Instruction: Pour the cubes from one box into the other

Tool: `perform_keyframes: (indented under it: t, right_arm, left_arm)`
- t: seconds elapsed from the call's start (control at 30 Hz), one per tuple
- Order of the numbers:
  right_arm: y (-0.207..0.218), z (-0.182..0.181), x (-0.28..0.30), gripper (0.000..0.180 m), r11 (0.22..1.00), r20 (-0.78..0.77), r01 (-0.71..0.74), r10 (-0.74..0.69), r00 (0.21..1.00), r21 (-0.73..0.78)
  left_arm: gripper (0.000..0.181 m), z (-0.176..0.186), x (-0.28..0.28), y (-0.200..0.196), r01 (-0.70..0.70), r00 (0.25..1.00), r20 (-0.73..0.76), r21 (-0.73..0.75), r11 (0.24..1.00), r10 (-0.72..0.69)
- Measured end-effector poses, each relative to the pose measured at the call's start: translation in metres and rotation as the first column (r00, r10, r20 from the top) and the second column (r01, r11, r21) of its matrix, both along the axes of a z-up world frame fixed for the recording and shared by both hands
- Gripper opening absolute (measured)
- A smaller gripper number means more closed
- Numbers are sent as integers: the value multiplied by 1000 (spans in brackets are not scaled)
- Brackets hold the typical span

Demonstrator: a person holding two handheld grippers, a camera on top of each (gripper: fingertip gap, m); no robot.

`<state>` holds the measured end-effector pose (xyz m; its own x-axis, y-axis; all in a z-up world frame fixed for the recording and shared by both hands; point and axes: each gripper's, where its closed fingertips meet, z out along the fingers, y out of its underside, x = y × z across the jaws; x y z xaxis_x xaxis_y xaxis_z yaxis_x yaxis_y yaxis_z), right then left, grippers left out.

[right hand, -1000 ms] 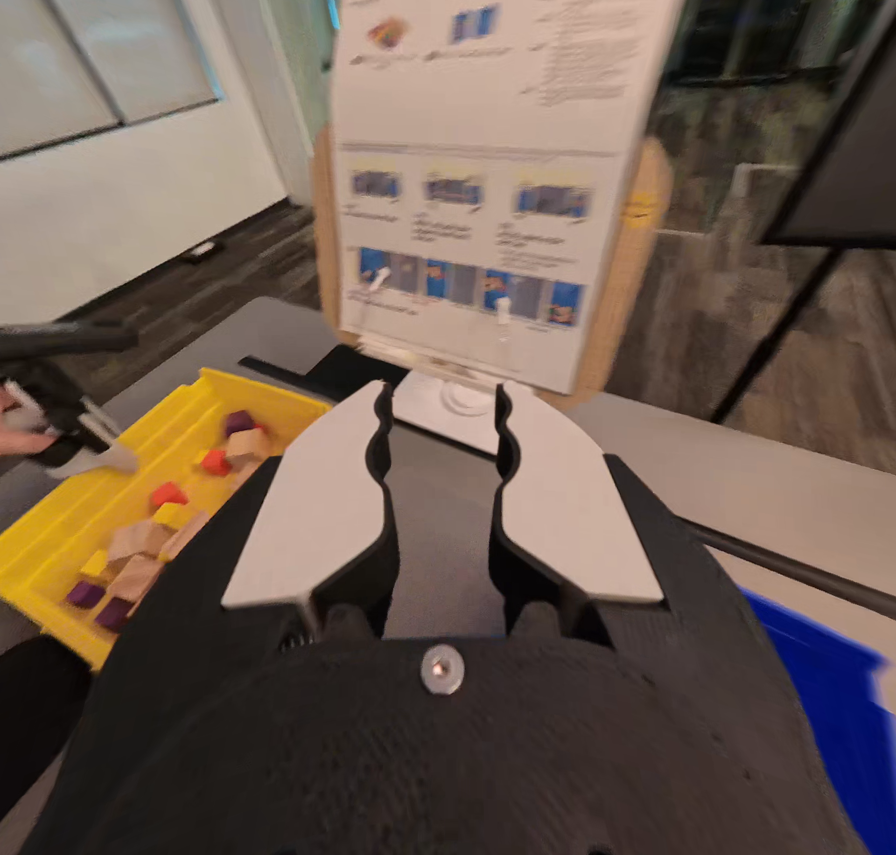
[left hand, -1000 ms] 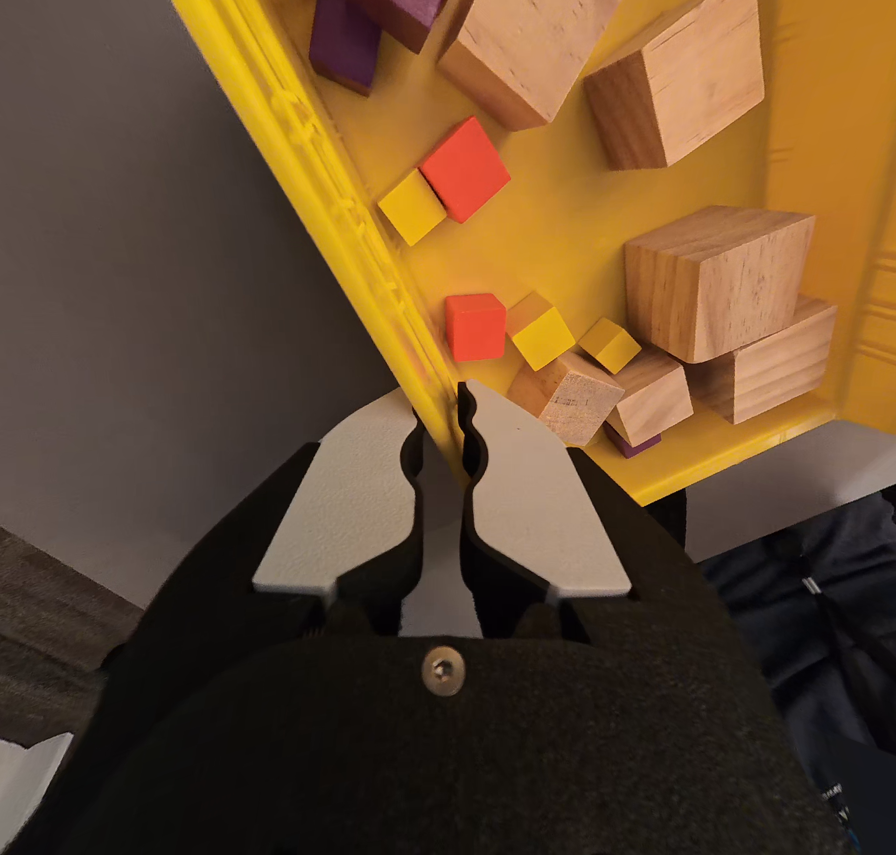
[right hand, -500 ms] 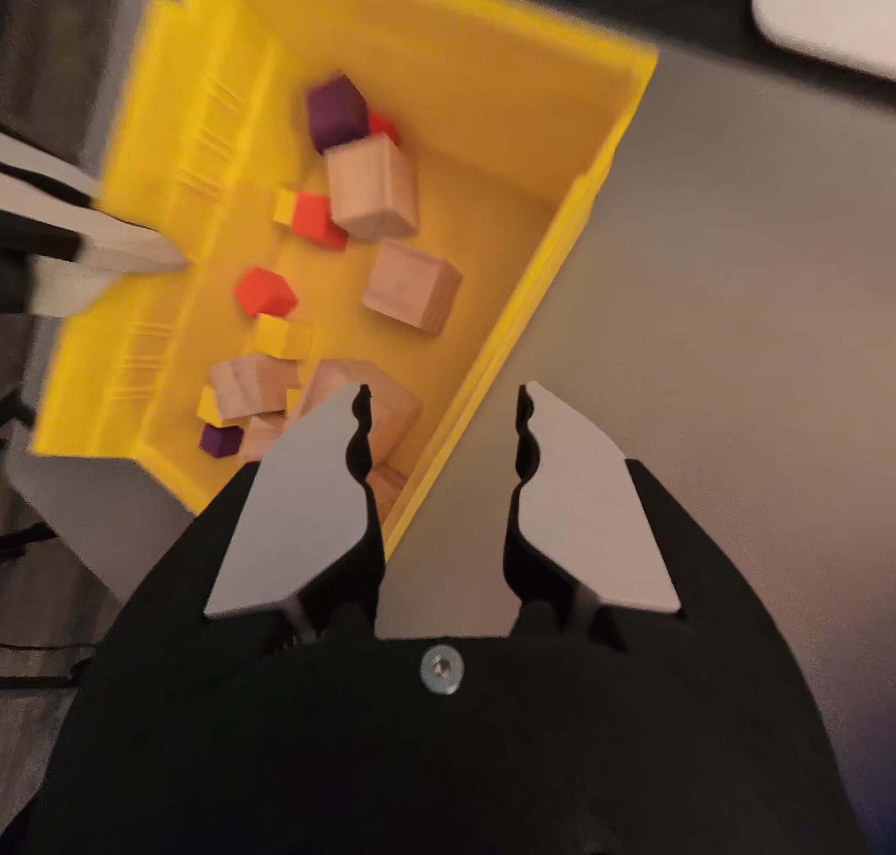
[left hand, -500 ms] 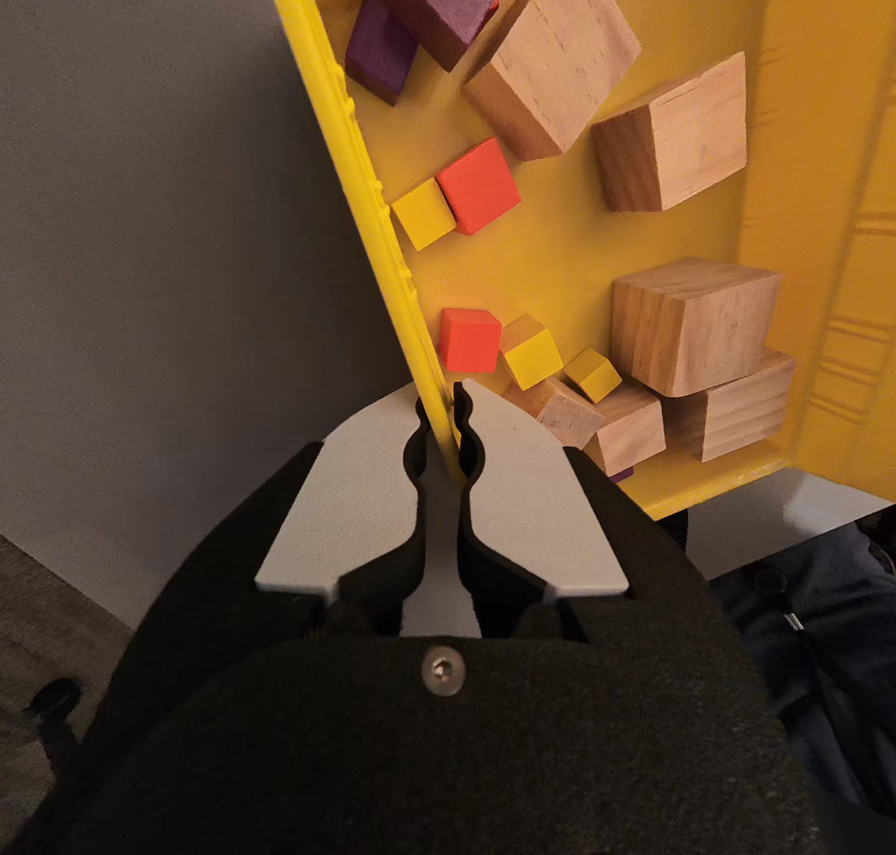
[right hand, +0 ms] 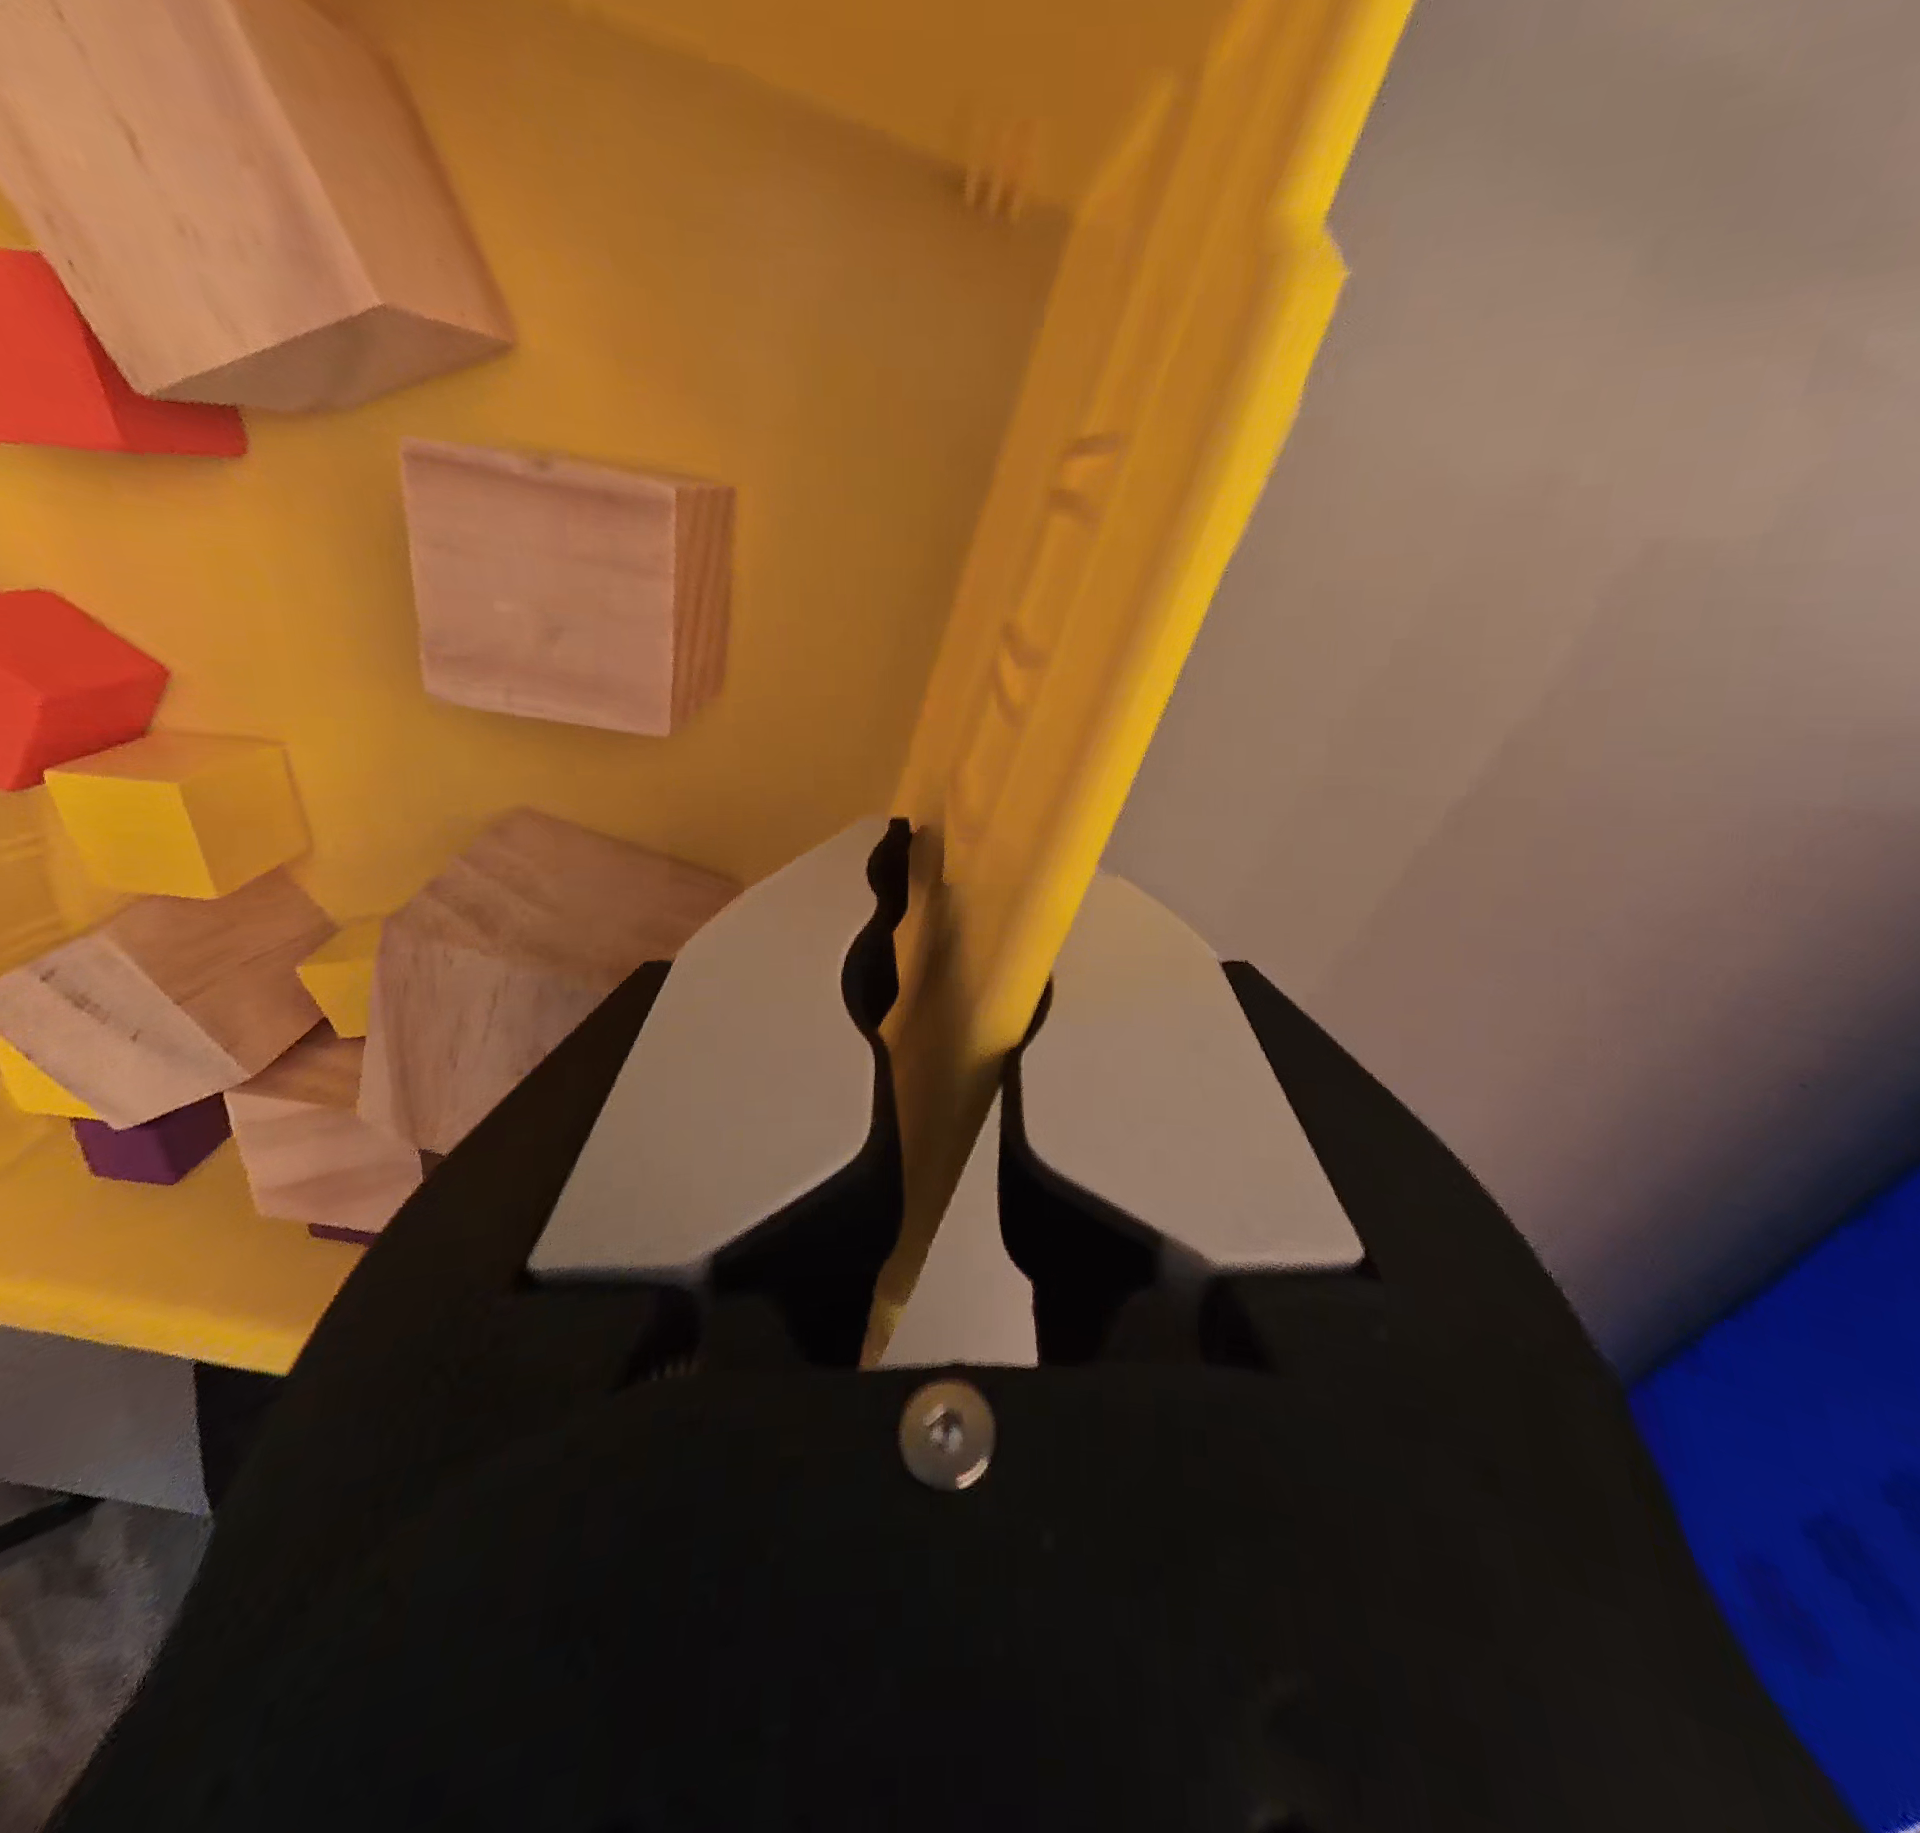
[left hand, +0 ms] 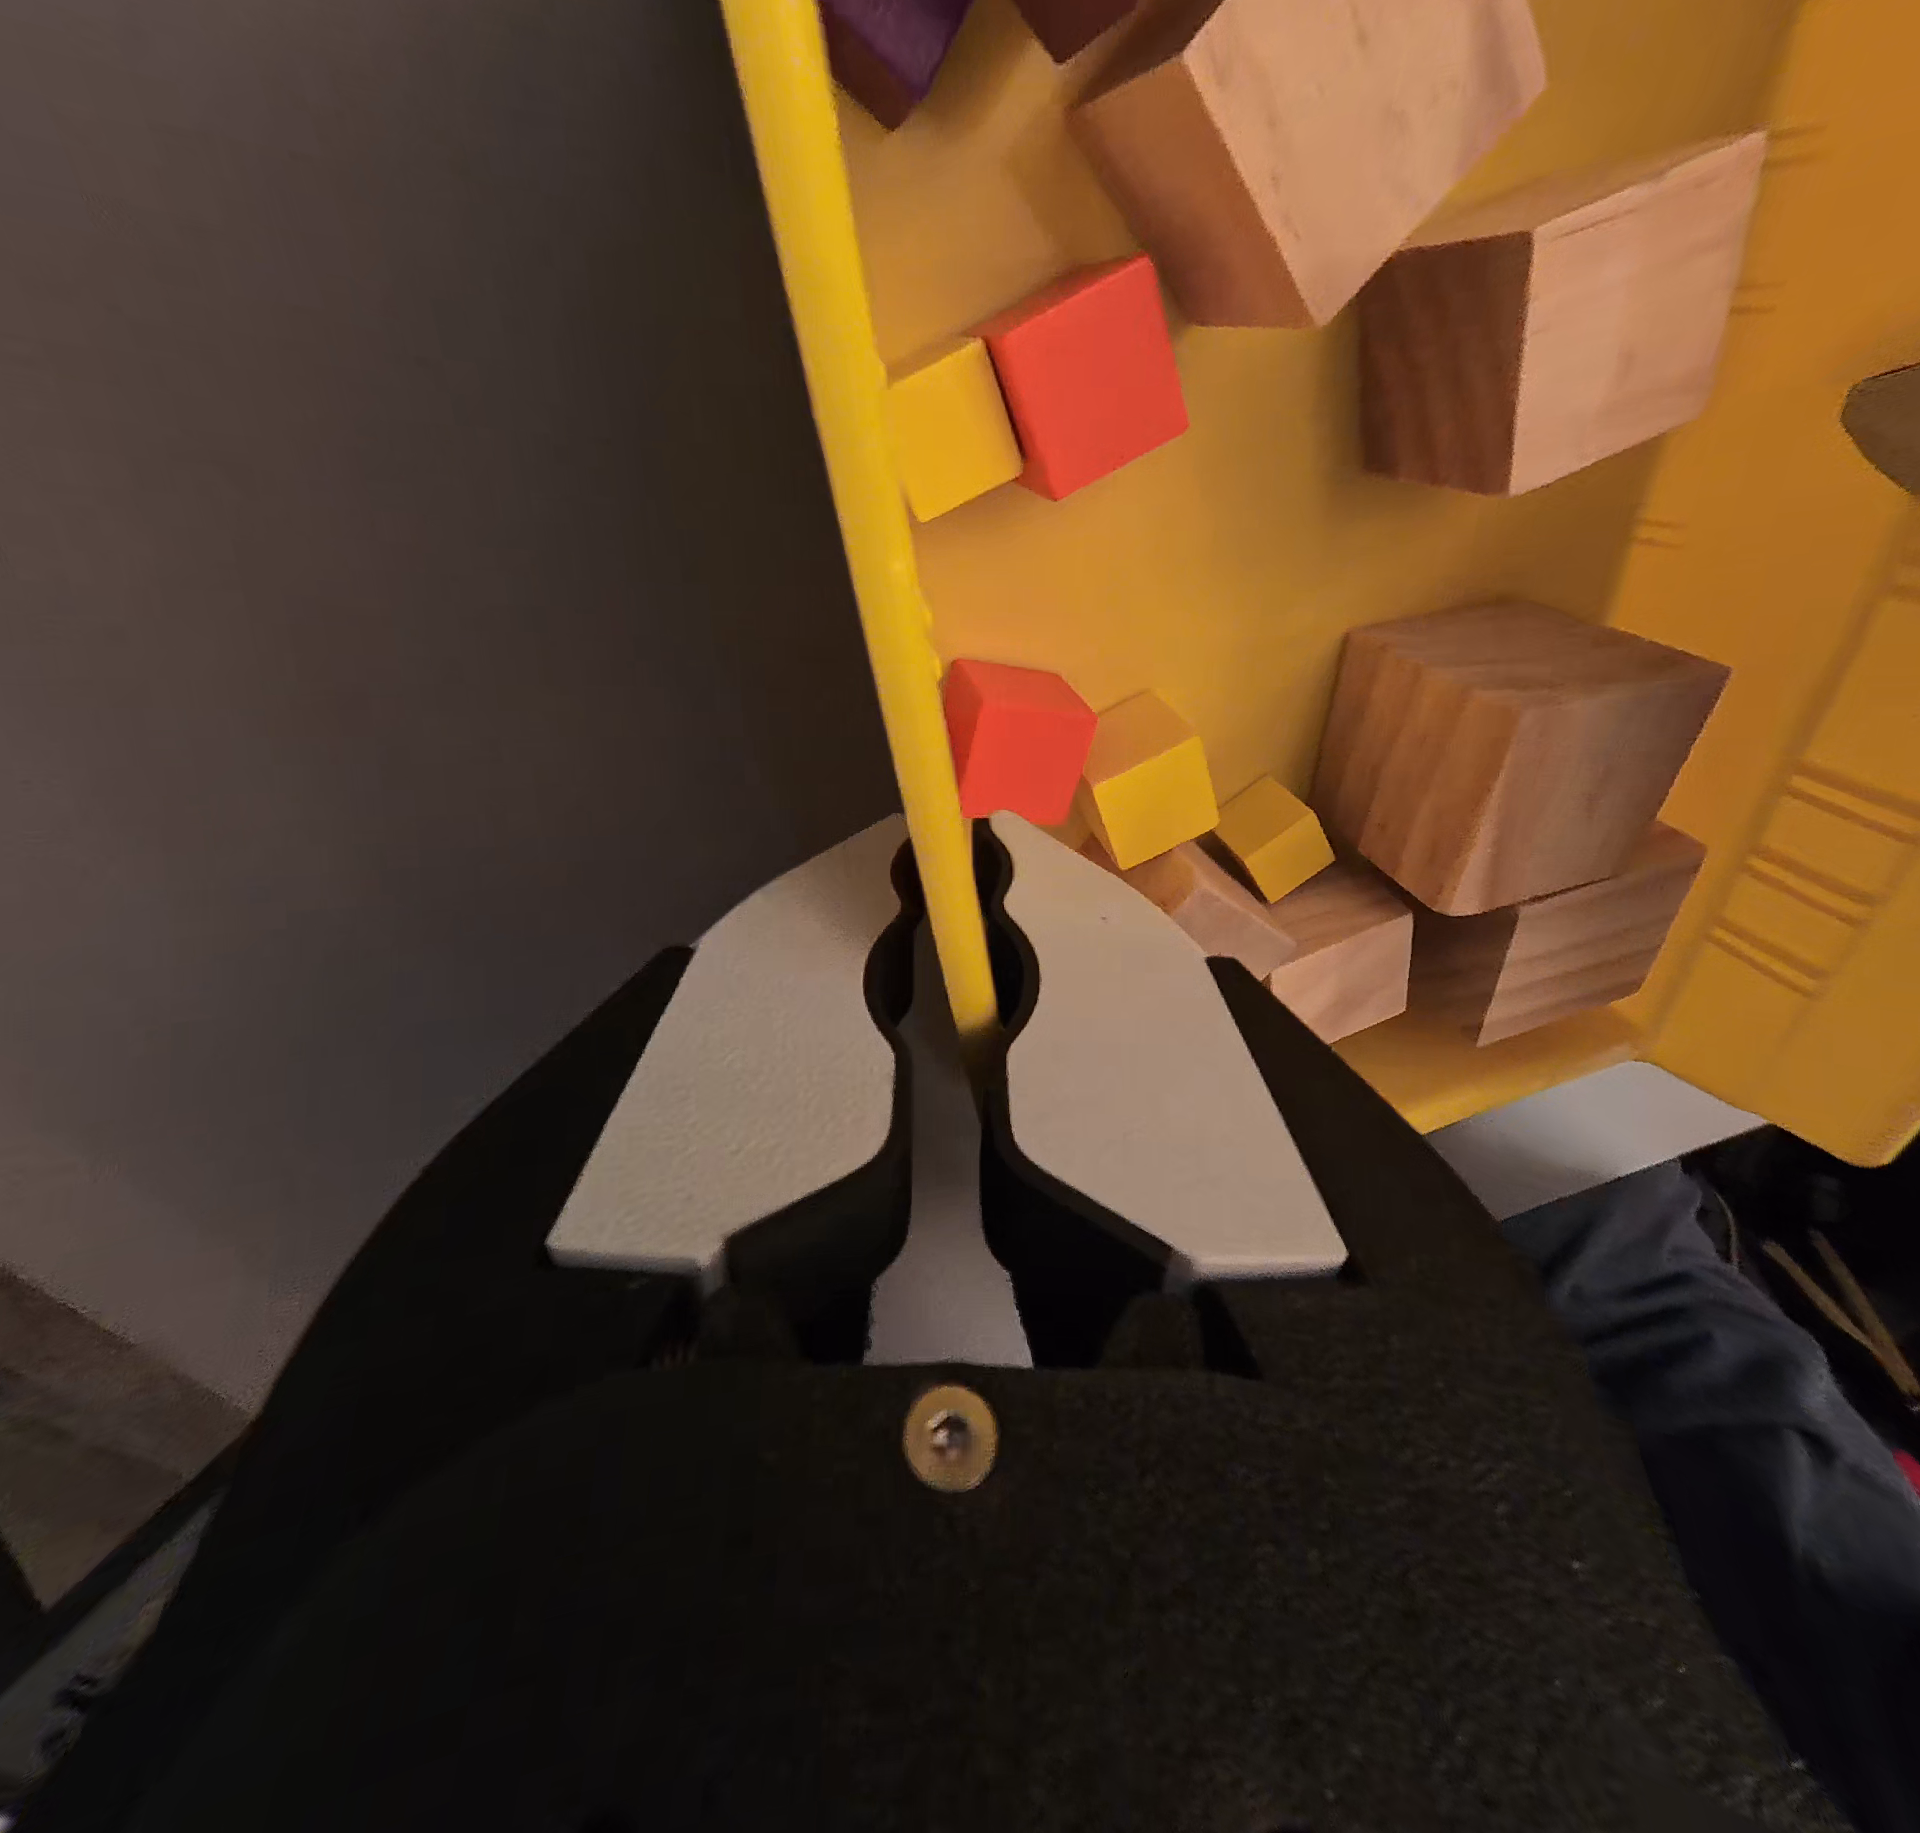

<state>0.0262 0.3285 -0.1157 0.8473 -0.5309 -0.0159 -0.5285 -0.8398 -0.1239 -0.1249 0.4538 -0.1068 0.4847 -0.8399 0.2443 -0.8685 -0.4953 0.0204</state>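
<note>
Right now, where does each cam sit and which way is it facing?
Left wrist view: on the left gripper, looking along its jaws, shut on the yellow box's left wall; cubes inside, grey table beside; a dark trouser leg shows.
Right wrist view: on the right gripper, jaws around the box's right wall; blue box at lower right.
Shared: the same yellow box and its wooden, red, yellow and purple cubes.
</note>
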Motion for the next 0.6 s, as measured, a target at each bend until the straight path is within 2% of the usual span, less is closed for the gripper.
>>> perform_keyframes:
  t: [0.17,0.27,0.33,0.4,0.6]
  right_arm:
    - [0,-2,3,20,1000,42,-12,13,999,-25]
    - [3,-4,5,21,1000,52,-1,1,999,11]
    - [-3,-16,-1,24,1000,-8,16,-17,1000,-26]
    - [-2,-17,0,26,999,-28,35,-34,999,8]
    - [-2,-18,-14,7,1000,-149,0,-1,989,-8]
  left_arm:
    - [6,-2,-1,1,20,998,-54,35,999,-18]
    - [6,-2,-1,1,20,997,-72,46,999,-16]
    - [6,-2,-1,2,16,997,-72,49,999,-12]
    - [6,-3,-1,2,15,997,-71,51,999,-11]
    - [6,-4,-1,2,8,997,-72,60,998,-3]
